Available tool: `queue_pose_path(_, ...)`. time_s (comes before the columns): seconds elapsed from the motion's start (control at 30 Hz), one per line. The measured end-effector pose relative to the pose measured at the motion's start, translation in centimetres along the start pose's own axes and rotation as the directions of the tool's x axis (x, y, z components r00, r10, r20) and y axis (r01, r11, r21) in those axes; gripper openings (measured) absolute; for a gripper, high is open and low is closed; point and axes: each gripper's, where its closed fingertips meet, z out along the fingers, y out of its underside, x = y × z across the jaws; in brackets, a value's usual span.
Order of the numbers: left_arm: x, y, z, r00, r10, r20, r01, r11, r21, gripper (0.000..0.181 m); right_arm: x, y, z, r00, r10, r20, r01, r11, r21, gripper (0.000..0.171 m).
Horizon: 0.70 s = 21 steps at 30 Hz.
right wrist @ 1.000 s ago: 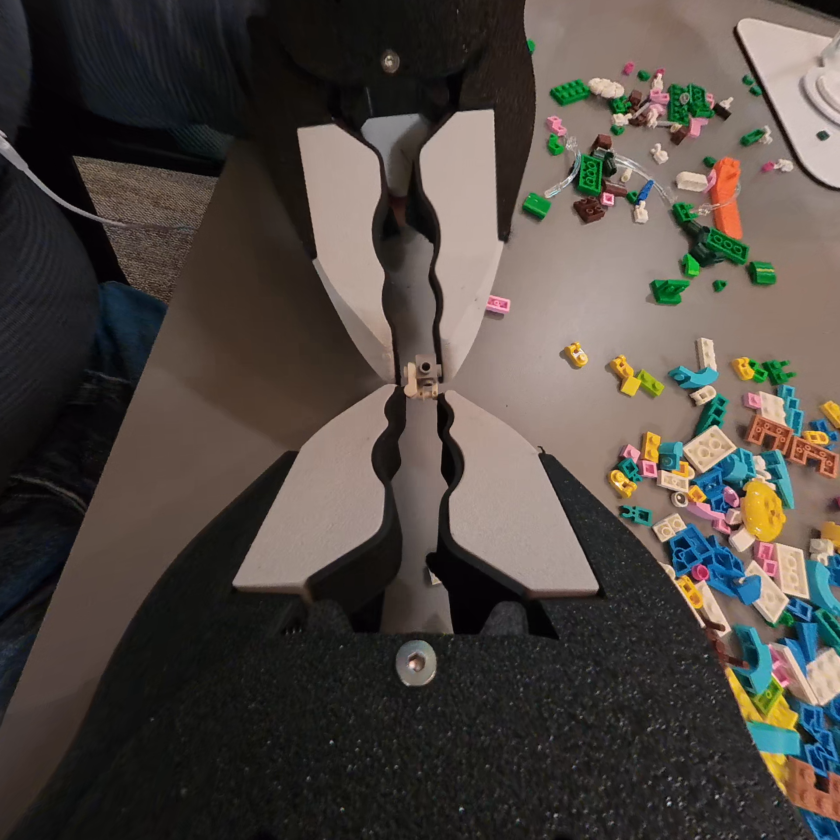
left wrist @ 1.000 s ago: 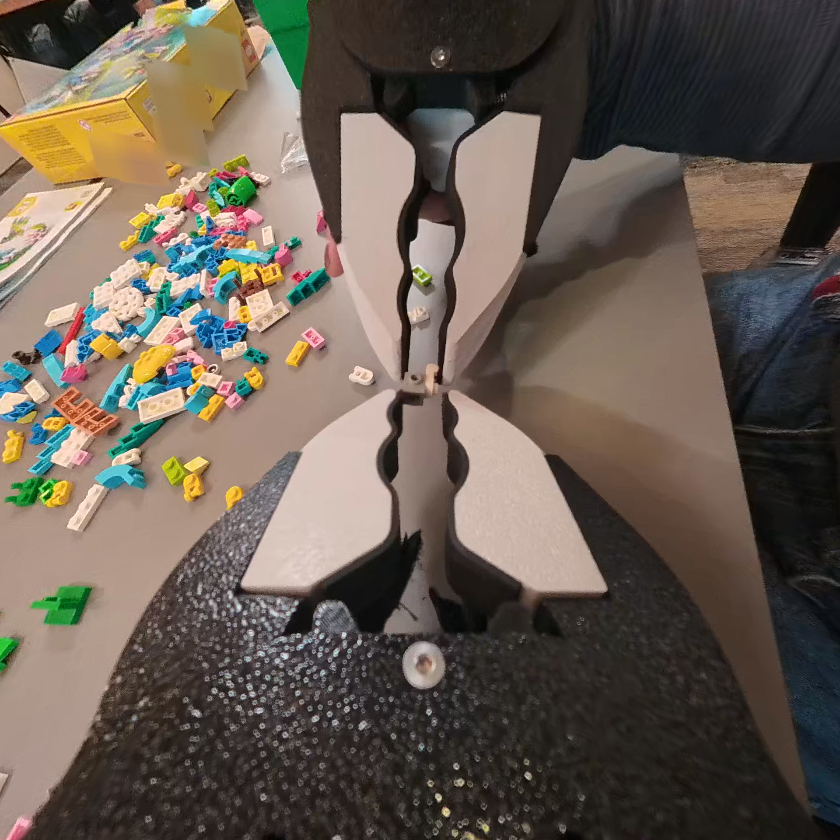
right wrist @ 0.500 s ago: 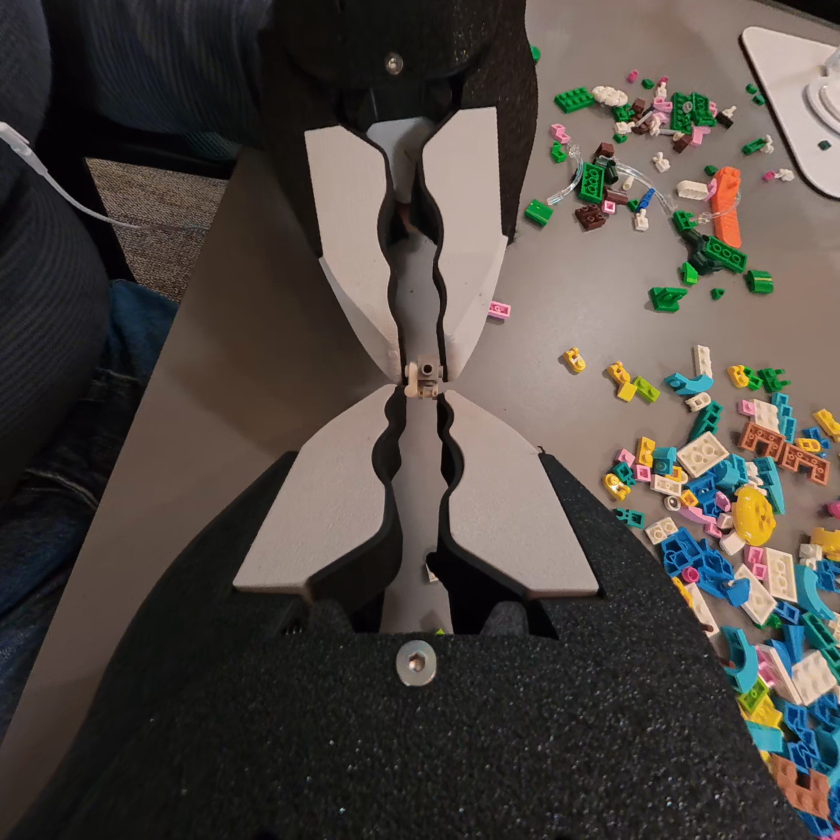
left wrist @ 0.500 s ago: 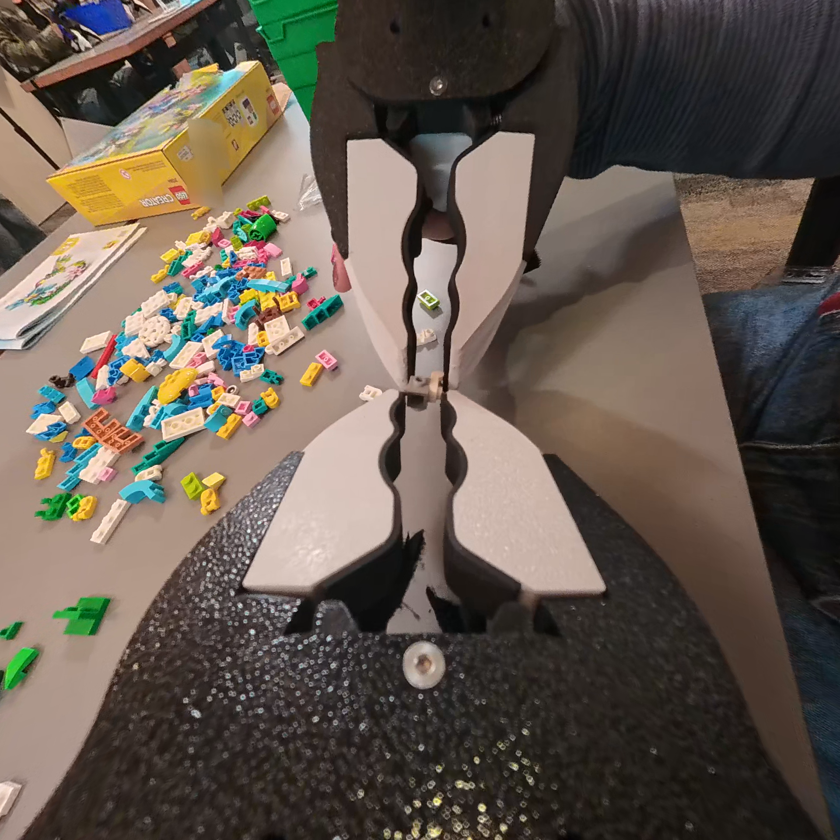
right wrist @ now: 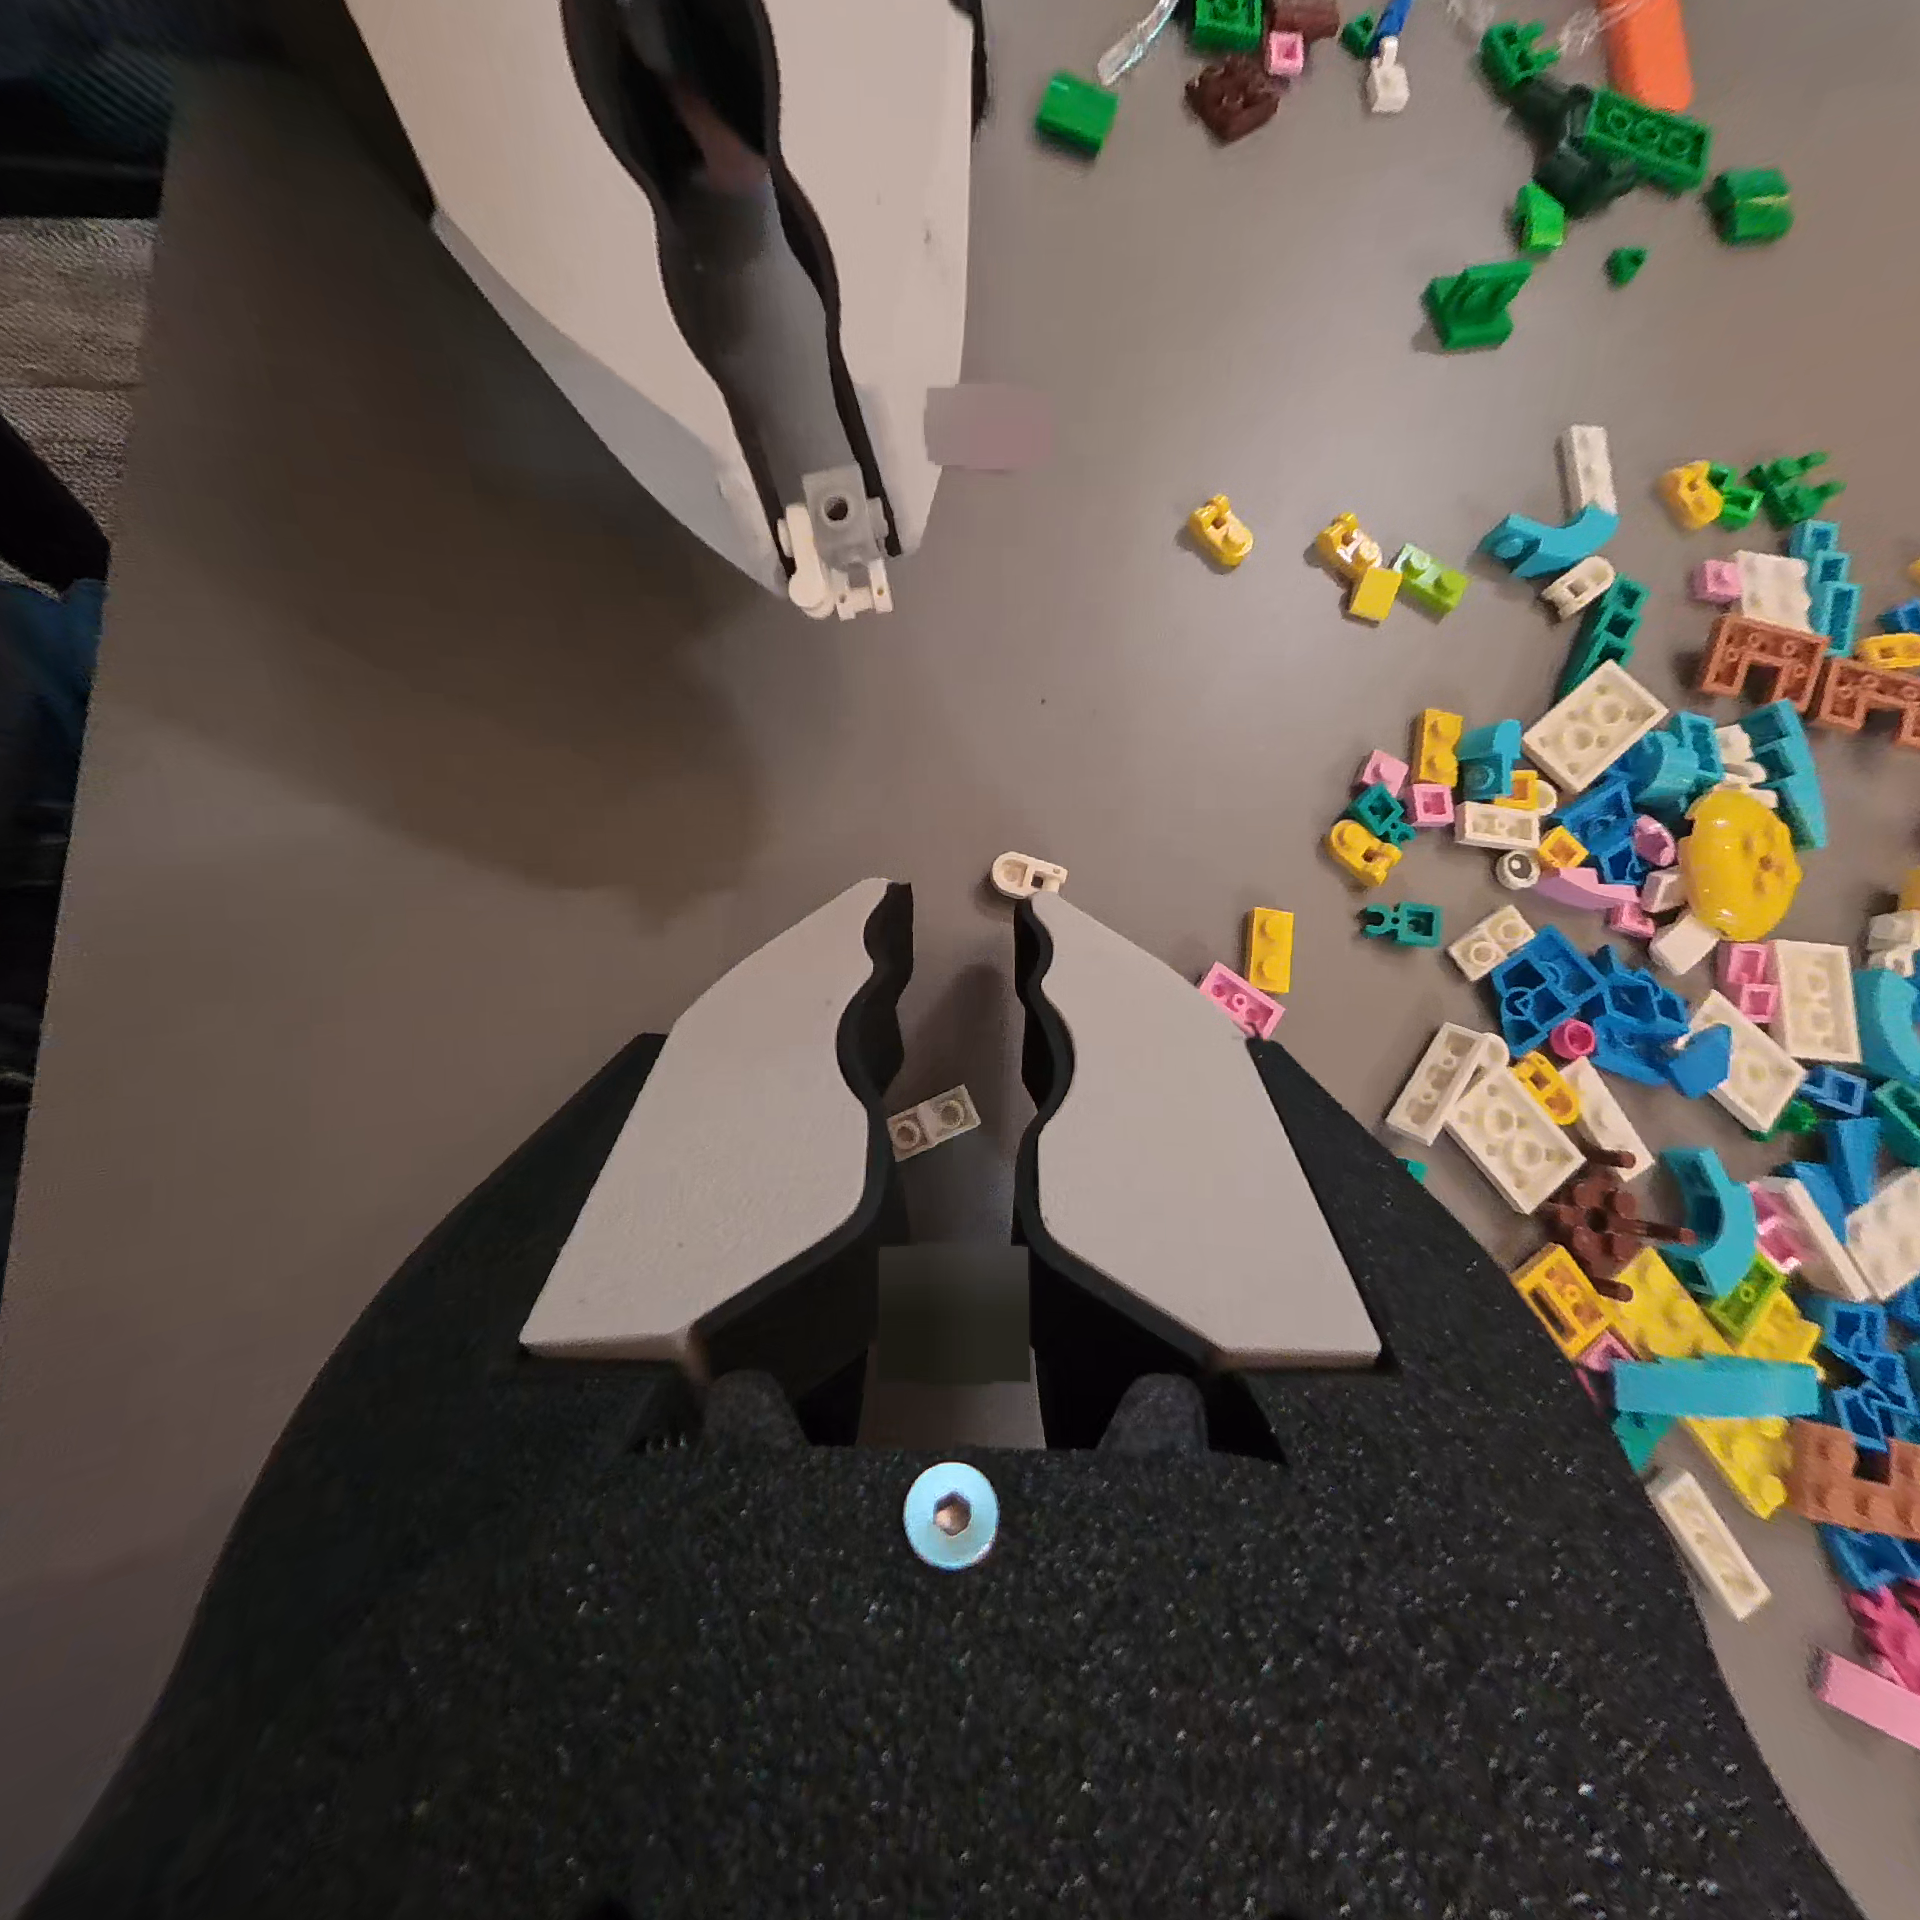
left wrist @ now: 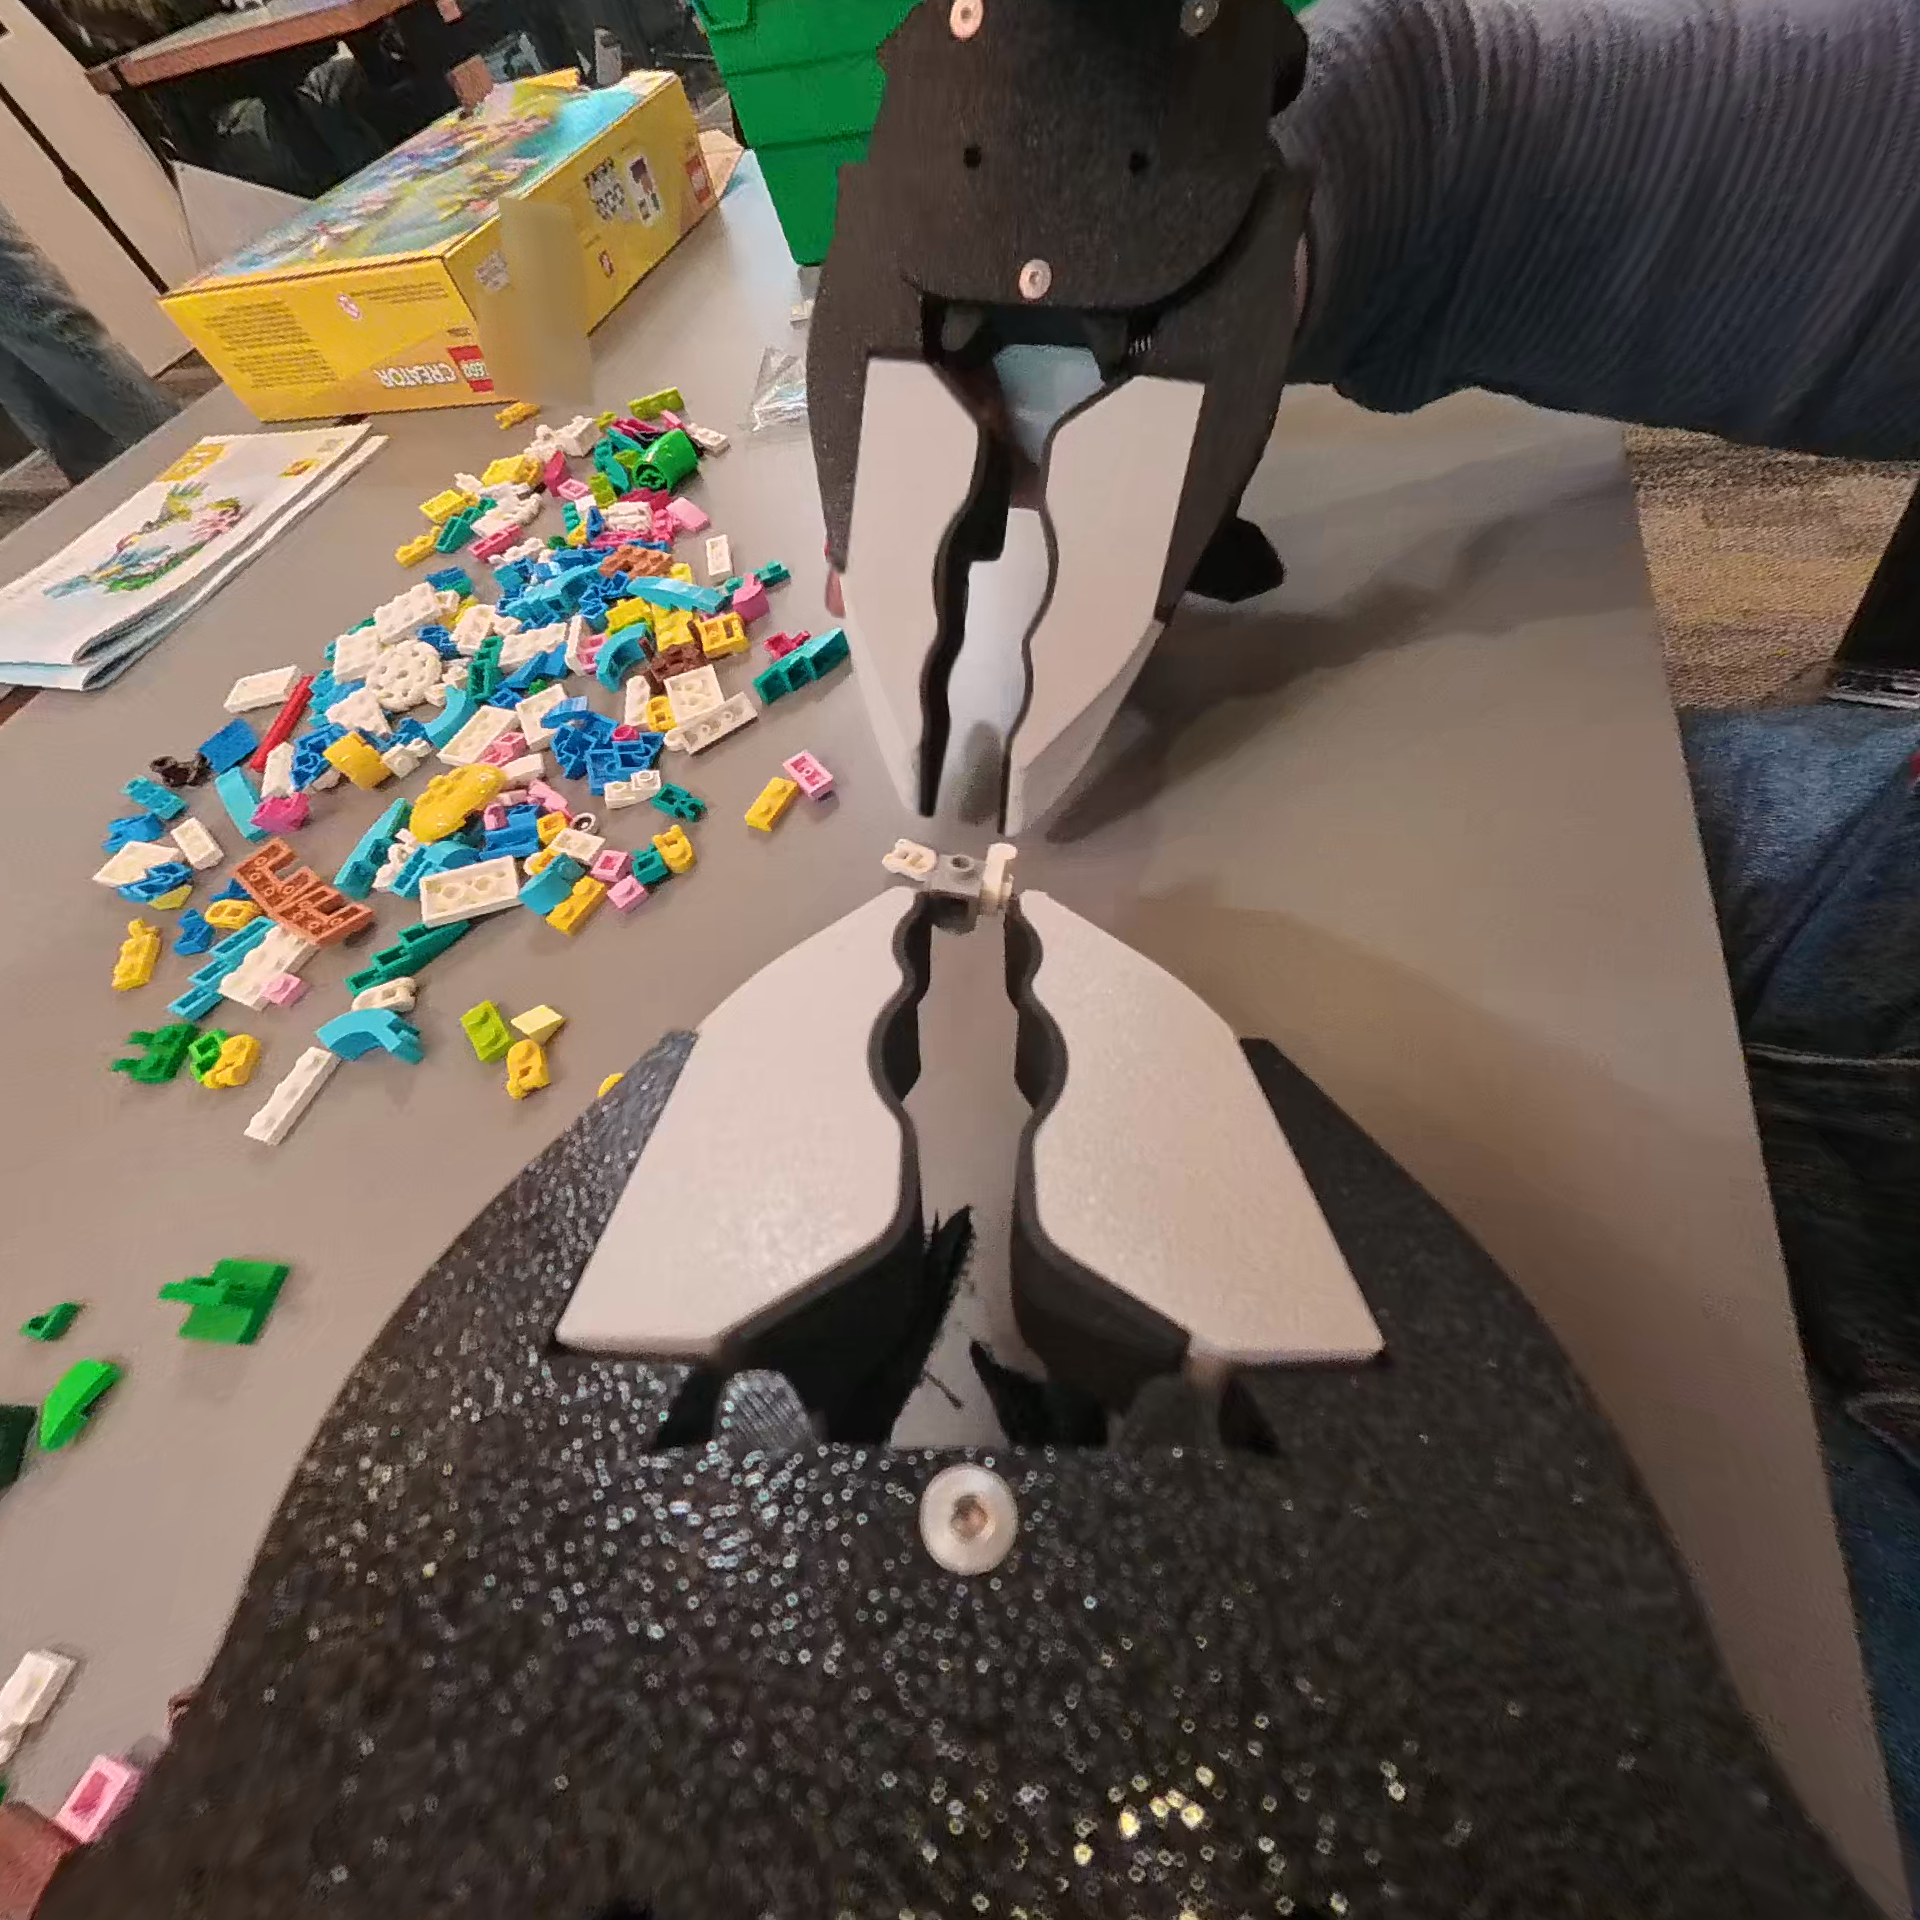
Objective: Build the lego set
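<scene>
Grey and white, the small joined lego piece (left wrist: 966, 878) sat pinched at the tips of my left gripper (left wrist: 961, 902), held above the grey worktop (left wrist: 1351, 935). My right gripper (right wrist: 961, 904) was spread, nothing between its fingers, with a tiny white round-ended lego clip (right wrist: 1023, 873) lying on the worktop just beside its right fingertip. Between its fingers, farther back, I could see a flat pale two-stud plate (right wrist: 933, 1120) lying on the surface. From the left wrist view, the loose pile of coloured lego bricks (left wrist: 499, 707) lay off to the side, with the yellow cardboard box (left wrist: 436, 260) and an instruction booklet (left wrist: 177, 540) beyond it.
</scene>
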Motion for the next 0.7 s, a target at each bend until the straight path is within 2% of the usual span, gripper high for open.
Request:
queue_pose_path(0.13, -0.6, 0.0, 0.0, 0.999, -0.002, 0.040, 0.002, 1.000, 0.002, 0.013, 0.1, 0.1, 0.3, 1.000, 0.030, 0.010, -0.029, 0.999, -0.020, 0.019)
queue_pose_path(0.33, -3.5, -0.6, -0.9, 0.973, -0.069, 0.221, 0.053, 0.996, 0.078, 0.013, -0.1, 0.4, 0.8, 0.999, 0.023, 0.047, -0.019, 0.997, -0.080, 0.018)
queue_pose_path(0.5, -5.3, -1.0, -2.0, 0.937, -0.147, 0.318, 0.103, 0.983, 0.152, 0.013, 0.5, 0.4, 1.0, 0.998, 0.004, 0.069, 0.004, 0.995, -0.104, 0.017)
queue_pose_path(0.7, -6.3, -1.1, -2.9, 0.908, -0.220, 0.356, 0.150, 0.965, 0.214, 0.013, 2.4, -1.0, 1.0, 1.000, -0.001, 0.027, 0.001, 1.000, 0.004, 0.017)
